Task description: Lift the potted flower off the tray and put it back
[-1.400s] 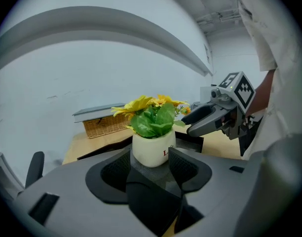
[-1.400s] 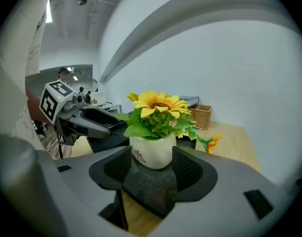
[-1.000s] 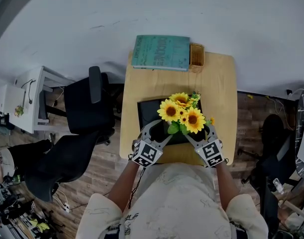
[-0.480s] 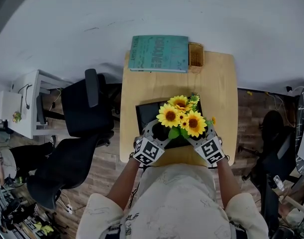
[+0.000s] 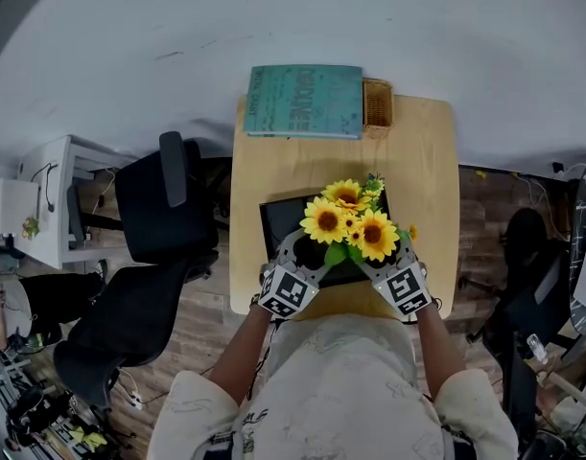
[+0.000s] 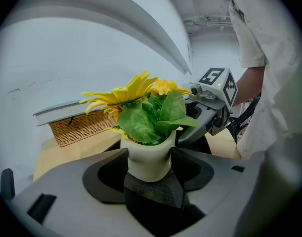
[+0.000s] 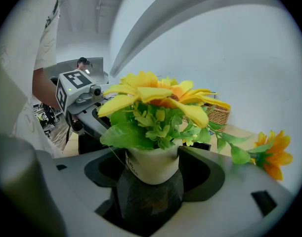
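Observation:
A white pot of yellow sunflowers (image 5: 348,220) stands on the black tray (image 5: 276,220) at the table's near edge. My two grippers close in on the pot from the near side. The left gripper (image 5: 307,252) has the pot (image 6: 150,154) between its jaws, with both pads against the pot's sides. In the right gripper view the pot (image 7: 153,164) sits between the jaws of the right gripper (image 7: 153,171), which stand wide with a thin gap on the left side. The blooms hide the pot in the head view.
A teal book (image 5: 297,101) and a wicker basket (image 5: 378,104) lie at the far edge of the wooden table (image 5: 429,161). Black office chairs (image 5: 163,209) stand left of it, and a white desk (image 5: 34,195) is farther left. A stray orange bloom (image 7: 274,154) hangs at the right.
The grippers and the pot stay where they were on the tray. Only the head view has shifted a little.

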{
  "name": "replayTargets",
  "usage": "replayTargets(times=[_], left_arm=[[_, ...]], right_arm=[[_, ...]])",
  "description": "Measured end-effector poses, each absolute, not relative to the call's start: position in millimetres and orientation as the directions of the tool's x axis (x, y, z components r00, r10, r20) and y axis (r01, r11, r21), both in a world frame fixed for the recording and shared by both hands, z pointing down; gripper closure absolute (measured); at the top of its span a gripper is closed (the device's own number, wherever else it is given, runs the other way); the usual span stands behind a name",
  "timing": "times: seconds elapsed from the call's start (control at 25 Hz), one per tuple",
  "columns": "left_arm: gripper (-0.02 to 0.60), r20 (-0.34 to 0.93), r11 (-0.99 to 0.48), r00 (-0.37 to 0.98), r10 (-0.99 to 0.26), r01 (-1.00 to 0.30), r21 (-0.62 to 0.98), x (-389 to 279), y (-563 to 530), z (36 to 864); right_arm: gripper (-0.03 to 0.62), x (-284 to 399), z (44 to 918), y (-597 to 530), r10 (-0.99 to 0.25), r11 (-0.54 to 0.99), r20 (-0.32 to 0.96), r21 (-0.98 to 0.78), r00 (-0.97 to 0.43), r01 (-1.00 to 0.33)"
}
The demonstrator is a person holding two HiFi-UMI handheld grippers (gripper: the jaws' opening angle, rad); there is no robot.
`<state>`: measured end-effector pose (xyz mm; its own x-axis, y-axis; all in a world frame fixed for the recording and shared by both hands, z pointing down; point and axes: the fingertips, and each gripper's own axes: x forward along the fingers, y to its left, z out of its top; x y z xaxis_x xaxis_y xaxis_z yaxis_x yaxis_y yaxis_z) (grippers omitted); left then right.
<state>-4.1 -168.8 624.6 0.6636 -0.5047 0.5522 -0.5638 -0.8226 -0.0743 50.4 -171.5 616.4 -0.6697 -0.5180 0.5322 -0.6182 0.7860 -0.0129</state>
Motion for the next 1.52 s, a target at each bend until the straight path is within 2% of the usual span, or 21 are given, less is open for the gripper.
replayTargets(times=[0.72, 1.52], left_arm=[[0.316, 0.566, -0.812, 0.641, -0.519, -0.577, -0.090, -6, -166, 622], [0.316, 0.526, -0.803, 0.644, -0.555, -0.580, -0.138, -2, -146, 586]], right_arm=[[0.261, 50, 613, -170, -0.528, 0.793, 0.533, 0.030, -0.662, -0.609], [0.261, 54, 578, -149, -0.564, 0.790, 0.456, 0.056, -0.689, -0.610]])
